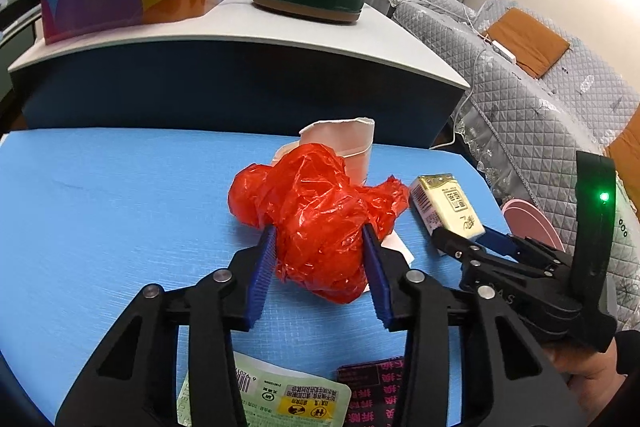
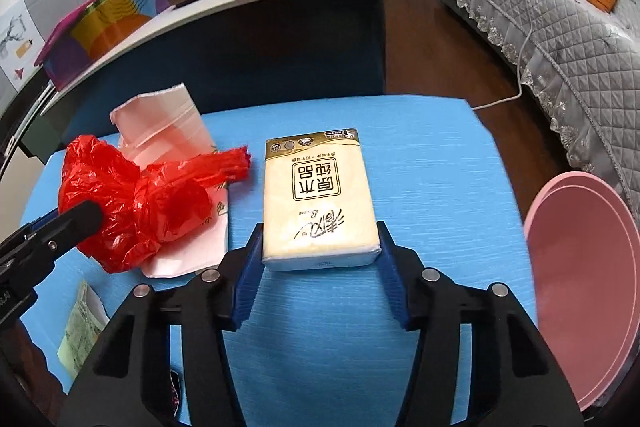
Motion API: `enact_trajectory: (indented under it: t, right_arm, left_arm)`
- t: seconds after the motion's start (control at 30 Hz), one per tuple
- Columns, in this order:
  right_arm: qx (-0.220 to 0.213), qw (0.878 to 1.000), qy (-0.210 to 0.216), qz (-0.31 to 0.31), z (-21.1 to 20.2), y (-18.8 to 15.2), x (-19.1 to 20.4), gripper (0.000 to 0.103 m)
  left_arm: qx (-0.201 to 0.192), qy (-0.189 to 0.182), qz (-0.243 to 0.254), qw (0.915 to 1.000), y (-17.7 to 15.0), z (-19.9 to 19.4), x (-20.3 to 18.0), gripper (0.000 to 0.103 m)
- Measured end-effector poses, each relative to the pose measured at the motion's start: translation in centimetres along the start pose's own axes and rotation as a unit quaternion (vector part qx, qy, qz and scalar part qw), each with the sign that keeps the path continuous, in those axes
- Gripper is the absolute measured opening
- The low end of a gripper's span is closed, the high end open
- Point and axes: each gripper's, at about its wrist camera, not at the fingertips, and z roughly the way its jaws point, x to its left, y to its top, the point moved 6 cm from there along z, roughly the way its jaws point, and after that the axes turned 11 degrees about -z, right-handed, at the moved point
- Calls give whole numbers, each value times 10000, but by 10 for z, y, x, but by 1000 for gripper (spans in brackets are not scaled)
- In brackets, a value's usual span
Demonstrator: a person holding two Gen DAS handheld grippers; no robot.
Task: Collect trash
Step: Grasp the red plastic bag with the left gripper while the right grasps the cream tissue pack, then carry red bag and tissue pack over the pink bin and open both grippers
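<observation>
A crumpled red plastic bag [image 1: 316,203] [image 2: 132,203] lies on the blue table [image 1: 120,187], partly over a pale pink pouch [image 1: 344,139] [image 2: 168,123]. My left gripper [image 1: 319,231] [image 2: 80,215] straddles the bag, its blue pads pressed into both sides. To the bag's right lies a cream tissue pack [image 1: 444,207] [image 2: 320,187] with a gold band. My right gripper [image 2: 320,227] [image 1: 460,239] has its pads against the two long sides of the pack's near end. A hand shows behind the right gripper in the left wrist view.
A green-white wrapper [image 1: 280,395] [image 2: 80,331] and a black wrapper with pink print [image 1: 376,387] lie near the table's front edge. A pink basin [image 2: 584,267] stands off the table's right side. Behind are a low cabinet [image 1: 240,39] and a grey sofa [image 1: 540,87].
</observation>
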Motion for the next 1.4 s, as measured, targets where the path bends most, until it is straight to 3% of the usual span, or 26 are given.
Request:
enact_trajectory:
  t: [0.67, 1.13, 1.4]
  right_arm:
    - [-743, 9960, -441, -205, -87, -1, -16, 53]
    - [-1236, 9900, -662, -162, -151, -15, -42, 53]
    - [-1528, 9849, -804, -92, -184, -19, -66, 53]
  left_arm:
    - [-550, 117, 392, 9976, 4, -44, -27, 38]
    - [-909, -34, 602, 9940, -12, -76, -42, 38]
    - [-851, -76, 715, 9938, -18, -81, -59, 38]
